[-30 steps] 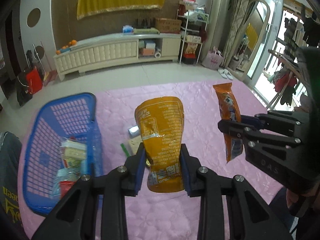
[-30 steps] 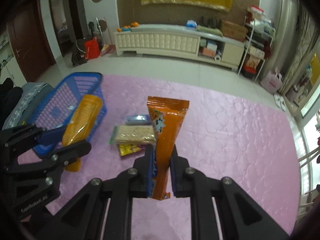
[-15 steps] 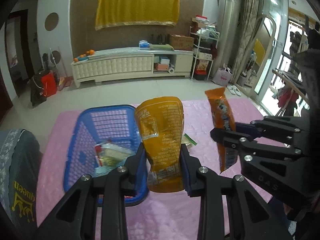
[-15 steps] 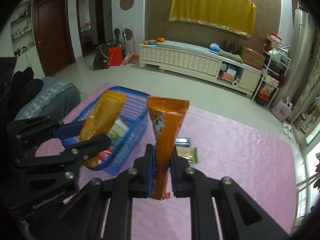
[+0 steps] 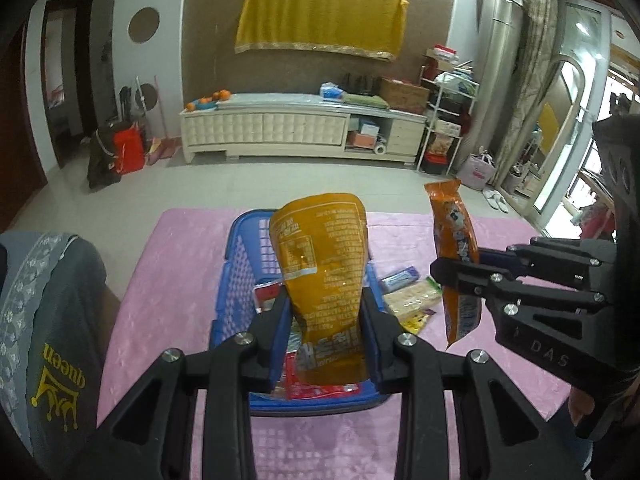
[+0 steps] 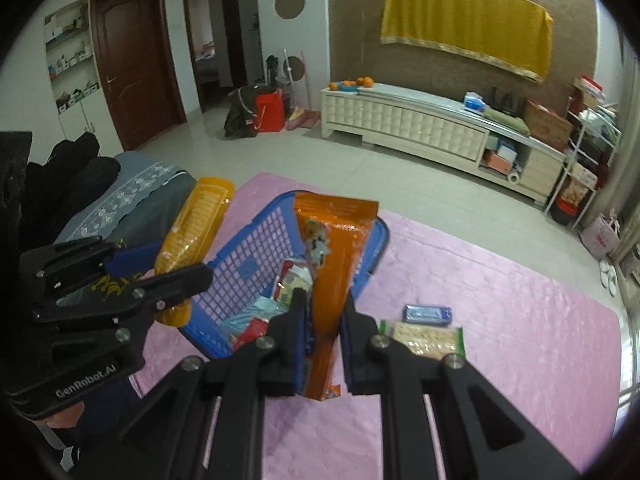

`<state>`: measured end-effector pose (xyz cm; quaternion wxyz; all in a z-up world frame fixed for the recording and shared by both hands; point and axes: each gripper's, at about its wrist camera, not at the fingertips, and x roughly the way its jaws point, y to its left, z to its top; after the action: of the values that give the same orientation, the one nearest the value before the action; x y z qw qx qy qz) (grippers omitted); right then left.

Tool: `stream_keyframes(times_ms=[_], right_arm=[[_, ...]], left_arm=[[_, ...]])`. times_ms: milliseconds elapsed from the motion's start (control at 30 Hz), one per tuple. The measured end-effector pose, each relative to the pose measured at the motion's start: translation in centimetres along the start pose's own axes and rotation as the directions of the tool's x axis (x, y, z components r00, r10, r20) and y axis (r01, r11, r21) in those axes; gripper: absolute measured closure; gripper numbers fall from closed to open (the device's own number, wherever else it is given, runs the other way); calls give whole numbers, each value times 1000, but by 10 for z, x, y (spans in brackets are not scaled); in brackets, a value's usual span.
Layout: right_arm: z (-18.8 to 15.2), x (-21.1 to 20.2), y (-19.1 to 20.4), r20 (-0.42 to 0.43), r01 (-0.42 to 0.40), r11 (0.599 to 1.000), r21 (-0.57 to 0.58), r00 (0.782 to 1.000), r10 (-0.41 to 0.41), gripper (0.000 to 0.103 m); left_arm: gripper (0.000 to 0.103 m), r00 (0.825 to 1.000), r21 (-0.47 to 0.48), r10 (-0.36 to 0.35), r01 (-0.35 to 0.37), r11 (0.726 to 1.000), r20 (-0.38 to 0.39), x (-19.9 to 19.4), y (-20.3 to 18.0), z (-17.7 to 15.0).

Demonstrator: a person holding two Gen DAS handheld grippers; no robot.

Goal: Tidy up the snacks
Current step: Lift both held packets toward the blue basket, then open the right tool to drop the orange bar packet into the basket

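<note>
Two tools clamped, left (image 5: 325,322) on yellow bag (image 5: 322,280), right (image 6: 323,340) on orange packet (image 6: 334,276), above basket rim (image 6: 248,232)

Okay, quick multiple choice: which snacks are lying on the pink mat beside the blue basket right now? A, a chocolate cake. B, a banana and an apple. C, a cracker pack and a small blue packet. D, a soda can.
C: the cracker pack and the small blue packet lie on the pink mat, right of the blue basket.

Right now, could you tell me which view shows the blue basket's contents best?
The right wrist view: the blue basket lies open, packets visible inside. In the left wrist view, the yellow bag hides most of its interior.
</note>
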<state>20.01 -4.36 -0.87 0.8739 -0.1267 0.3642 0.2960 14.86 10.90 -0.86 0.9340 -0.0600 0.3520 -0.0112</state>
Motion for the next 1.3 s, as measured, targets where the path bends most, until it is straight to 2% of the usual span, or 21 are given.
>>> stream_keyframes(times_ms=[100,333,500,600,733,800,867,933,1000,1067,1100,1167,1300], right_arm=[[8,16,4,-18,-6,1000,-9,1000,6,84],[20,63,2,-91,-25,1000,-3,996,25,84],[30,101,-8,-150,1,1000,-7,989,-2,84],[33,118,-13,-172,20,1000,-21,985,-24,84],[34,138,-15,-208,8,1000,-17,978,-11,84],[33,144,-14,-212,25,999,-39,977,-32,84],[32,148,-13,-209,40,997,-64,976,-53,84],[34,154,-16,-223,59,995,-75,972,-74,77],[32,157,-18,-240,41,997,-64,969,-55,41],[30,152,-17,-224,0,999,-53,975,-12,31],[30,149,-16,-218,16,998,-56,976,-28,24],[28,141,-14,-199,50,997,-65,978,-62,19],[28,127,-21,-190,5,1000,-12,982,-7,19]], left_arm=[[73,1000,-25,-28,27,999,-9,10,12,0],[73,999,-43,-15,13,999,-41,41,31,12],[73,998,-51,-10,7,999,-58,61,40,16],[73,998,-40,17,-19,999,-58,69,42,14],[73,997,-62,-12,7,998,-80,80,43,11],[73,995,-95,-42,34,995,-90,85,48,12],[73,994,-107,-40,29,994,-101,89,51,12],[73,994,-102,-30,19,995,-109,91,52,12],[73,993,-100,-26,14,995,-115,91,51,11],[73,993,-95,-21,10,995,-117,90,49,10],[73,993,-92,-19,8,996,-119,89,48,9],[73,992,-87,-12,2,996,-124,92,44,14],[73,992,-83,-14,3,997,-126,88,42,14]])
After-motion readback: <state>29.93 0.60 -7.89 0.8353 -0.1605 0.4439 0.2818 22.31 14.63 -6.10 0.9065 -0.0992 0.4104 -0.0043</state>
